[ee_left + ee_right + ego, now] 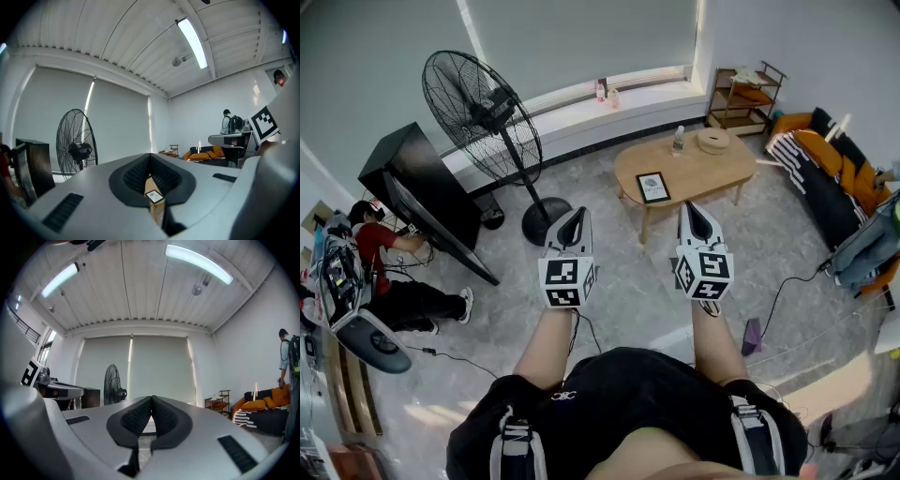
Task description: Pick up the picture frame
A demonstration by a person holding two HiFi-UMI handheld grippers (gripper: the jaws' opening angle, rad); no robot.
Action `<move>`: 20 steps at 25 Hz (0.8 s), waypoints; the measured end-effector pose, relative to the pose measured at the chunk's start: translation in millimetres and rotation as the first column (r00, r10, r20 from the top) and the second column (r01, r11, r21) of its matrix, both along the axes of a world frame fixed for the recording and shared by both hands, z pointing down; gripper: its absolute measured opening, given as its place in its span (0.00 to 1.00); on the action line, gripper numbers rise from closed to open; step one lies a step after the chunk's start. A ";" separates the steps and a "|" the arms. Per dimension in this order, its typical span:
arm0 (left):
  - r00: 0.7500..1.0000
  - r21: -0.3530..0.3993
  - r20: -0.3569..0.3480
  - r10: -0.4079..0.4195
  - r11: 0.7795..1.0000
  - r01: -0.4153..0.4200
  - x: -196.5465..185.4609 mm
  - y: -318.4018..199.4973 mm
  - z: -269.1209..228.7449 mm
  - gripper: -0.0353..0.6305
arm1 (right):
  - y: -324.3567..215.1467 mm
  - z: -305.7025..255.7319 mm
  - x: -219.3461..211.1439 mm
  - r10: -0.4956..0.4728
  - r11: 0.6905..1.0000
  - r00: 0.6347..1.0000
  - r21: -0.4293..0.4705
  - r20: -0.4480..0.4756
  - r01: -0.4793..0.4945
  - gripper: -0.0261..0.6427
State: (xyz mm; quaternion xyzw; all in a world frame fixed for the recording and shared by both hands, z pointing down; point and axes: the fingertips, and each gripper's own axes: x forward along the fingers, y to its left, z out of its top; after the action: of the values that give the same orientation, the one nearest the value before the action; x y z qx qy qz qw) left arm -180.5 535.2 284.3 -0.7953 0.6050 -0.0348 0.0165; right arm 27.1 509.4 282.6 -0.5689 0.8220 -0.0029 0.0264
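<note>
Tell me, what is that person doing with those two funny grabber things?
A person holds a grey two-jaw gripper in each hand. The left gripper and the right gripper are both shut, empty and held out level. The small black picture frame lies flat on the oval light-wood coffee table ahead, and neither gripper touches it. The pick-up has not begun yet.
</note>
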 end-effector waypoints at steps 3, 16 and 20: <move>1.000 -0.015 -0.002 0.006 1.000 -0.006 11.6 2.5 0.7 0.07 | 0.0 3.7 10.9 0.016 1.000 1.000 -0.025 0.007 -0.015 0.06; 1.000 0.007 0.016 0.007 1.000 -0.007 74.3 -9.8 -7.9 0.07 | -7.4 10.4 67.0 0.005 1.000 1.000 -0.013 0.024 -0.005 0.06; 0.999 0.017 0.036 -0.015 1.000 0.014 108.4 -12.0 -7.1 0.07 | -9.2 15.5 101.7 0.000 1.000 1.000 0.002 0.004 0.000 0.06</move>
State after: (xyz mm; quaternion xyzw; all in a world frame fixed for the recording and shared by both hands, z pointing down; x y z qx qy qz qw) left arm -72.1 523.1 277.1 -0.7900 0.6106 -0.0442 0.0336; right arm 128.8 500.3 298.1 -0.5688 0.8220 -0.0035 0.0286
